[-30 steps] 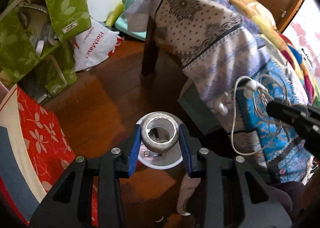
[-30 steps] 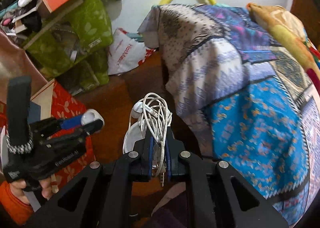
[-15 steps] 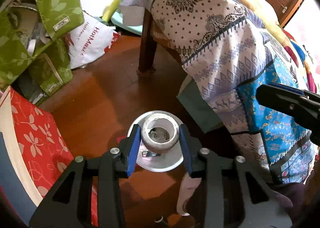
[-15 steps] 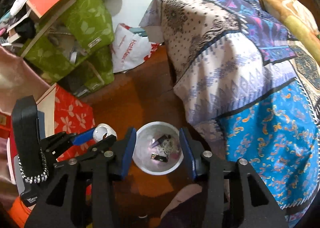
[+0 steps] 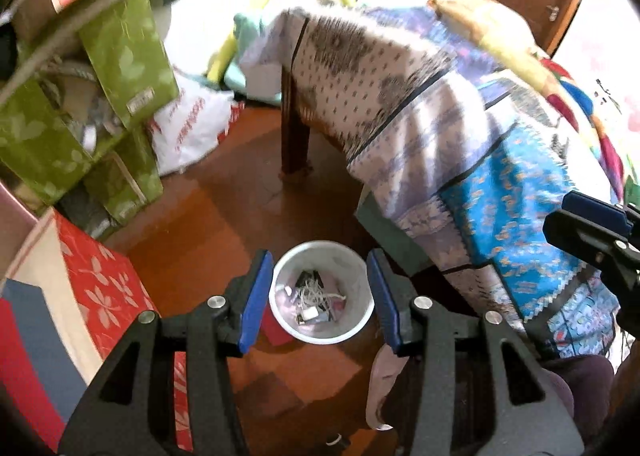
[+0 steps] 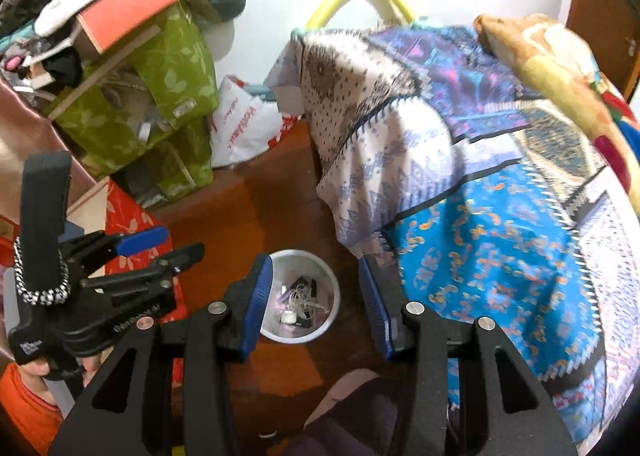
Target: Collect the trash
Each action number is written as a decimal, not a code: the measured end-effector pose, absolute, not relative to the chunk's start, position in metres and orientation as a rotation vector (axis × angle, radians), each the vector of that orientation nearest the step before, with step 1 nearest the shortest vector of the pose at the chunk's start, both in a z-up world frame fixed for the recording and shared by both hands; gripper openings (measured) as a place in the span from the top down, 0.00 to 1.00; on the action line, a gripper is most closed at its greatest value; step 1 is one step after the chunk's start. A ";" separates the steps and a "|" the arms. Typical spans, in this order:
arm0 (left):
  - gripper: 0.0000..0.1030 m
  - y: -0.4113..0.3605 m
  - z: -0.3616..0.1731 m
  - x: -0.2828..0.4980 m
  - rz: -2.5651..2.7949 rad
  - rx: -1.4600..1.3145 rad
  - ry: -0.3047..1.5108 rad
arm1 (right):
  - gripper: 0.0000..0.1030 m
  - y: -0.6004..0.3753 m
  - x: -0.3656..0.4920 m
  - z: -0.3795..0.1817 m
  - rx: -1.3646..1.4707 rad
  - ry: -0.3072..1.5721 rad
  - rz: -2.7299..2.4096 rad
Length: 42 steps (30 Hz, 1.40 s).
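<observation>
A white round bin (image 5: 360, 330) stands on the wooden floor beside the bed. In it lie a tangle of white cable (image 5: 316, 296), some dark bits and a small white piece. My left gripper (image 5: 320, 298) hangs above the bin, its jaws opening with nothing between them. My right gripper (image 6: 316, 296) is open and empty over the same bin (image 6: 326, 322), where the cable (image 6: 304, 298) shows again. The left gripper (image 6: 152, 252) appears at the left of the right wrist view. The right gripper (image 5: 592, 232) shows at the right edge of the left wrist view.
A bed with patterned covers (image 6: 480, 256) fills the right, on a dark wooden leg (image 5: 294, 143). Green boxes (image 5: 120, 55) and a white plastic bag (image 5: 192, 127) are stacked at the back left. A red floral box (image 5: 96, 288) stands left of the bin. A person's foot (image 5: 384, 384) is below.
The right gripper opened and the white cable went into the bin. The left gripper's jaws widened and the grey tape roll left them. Both grippers rose, so the bin looks smaller.
</observation>
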<state>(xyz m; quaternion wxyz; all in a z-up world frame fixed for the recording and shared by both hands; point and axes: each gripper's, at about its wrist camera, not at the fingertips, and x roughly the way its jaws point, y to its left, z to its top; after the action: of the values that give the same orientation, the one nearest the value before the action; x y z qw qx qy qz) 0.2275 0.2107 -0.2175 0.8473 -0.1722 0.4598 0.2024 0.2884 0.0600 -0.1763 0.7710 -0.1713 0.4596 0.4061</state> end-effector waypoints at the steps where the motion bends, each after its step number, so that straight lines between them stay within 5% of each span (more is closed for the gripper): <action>1: 0.53 0.206 -0.209 0.223 0.425 -0.350 0.954 | 0.60 0.053 0.283 -0.167 -0.364 0.975 0.876; 18: 0.53 0.087 -0.024 0.105 0.201 -0.166 0.549 | 0.56 -0.088 0.160 -0.016 -0.175 0.554 0.661; 26: 0.53 0.037 0.019 0.052 0.059 -0.107 0.412 | 0.53 -0.141 0.098 0.020 -0.042 0.407 0.486; 29: 0.45 0.022 0.025 0.033 0.038 -0.085 0.374 | 0.51 -0.150 0.082 0.022 -0.013 0.387 0.435; 36: 0.13 0.011 0.020 0.004 0.021 -0.111 0.352 | 0.07 -0.166 0.045 0.023 0.015 0.348 0.301; 42: 0.09 0.008 0.011 -0.004 0.026 -0.105 0.385 | 0.00 -0.175 0.025 0.020 0.012 0.327 0.228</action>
<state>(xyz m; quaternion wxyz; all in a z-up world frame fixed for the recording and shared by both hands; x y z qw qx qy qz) -0.0044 0.0081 0.0106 0.9800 -0.0524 0.1913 0.0127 0.0255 -0.1747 0.0204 0.9802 0.0059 0.1623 0.1132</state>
